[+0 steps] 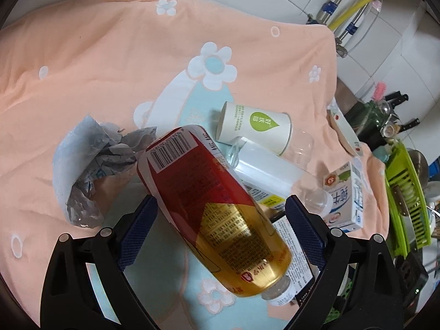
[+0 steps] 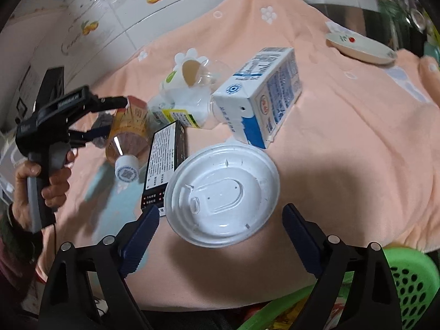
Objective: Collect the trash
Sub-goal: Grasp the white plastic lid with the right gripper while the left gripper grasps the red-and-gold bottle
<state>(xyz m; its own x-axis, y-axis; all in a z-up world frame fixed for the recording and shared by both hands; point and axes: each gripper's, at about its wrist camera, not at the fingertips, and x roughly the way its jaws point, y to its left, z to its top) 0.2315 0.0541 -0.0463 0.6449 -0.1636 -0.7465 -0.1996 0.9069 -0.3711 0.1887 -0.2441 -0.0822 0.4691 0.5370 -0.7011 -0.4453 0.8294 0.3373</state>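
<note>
A red-and-gold labelled tea bottle point(image 1: 217, 209) lies tilted between the open fingers of my left gripper point(image 1: 221, 217); it also shows in the right wrist view point(image 2: 126, 132), where the left gripper point(image 2: 110, 118) straddles it. Whether the pads touch it I cannot tell. My right gripper point(image 2: 220, 220) is open around a white plastic cup lid point(image 2: 222, 195) lying on the peach cloth point(image 2: 343, 137). A milk carton point(image 2: 261, 93), a clear bottle point(image 1: 269, 173), a paper cup point(image 1: 255, 126), a black box point(image 2: 165, 159) and crumpled grey paper point(image 1: 90, 162) lie nearby.
A small dish point(image 2: 360, 44) sits at the cloth's far right. A green perforated basket point(image 2: 407, 283) is below the table's near edge. A green dish rack point(image 1: 407, 200) and kitchen items stand to the right of the table. Tiled wall behind.
</note>
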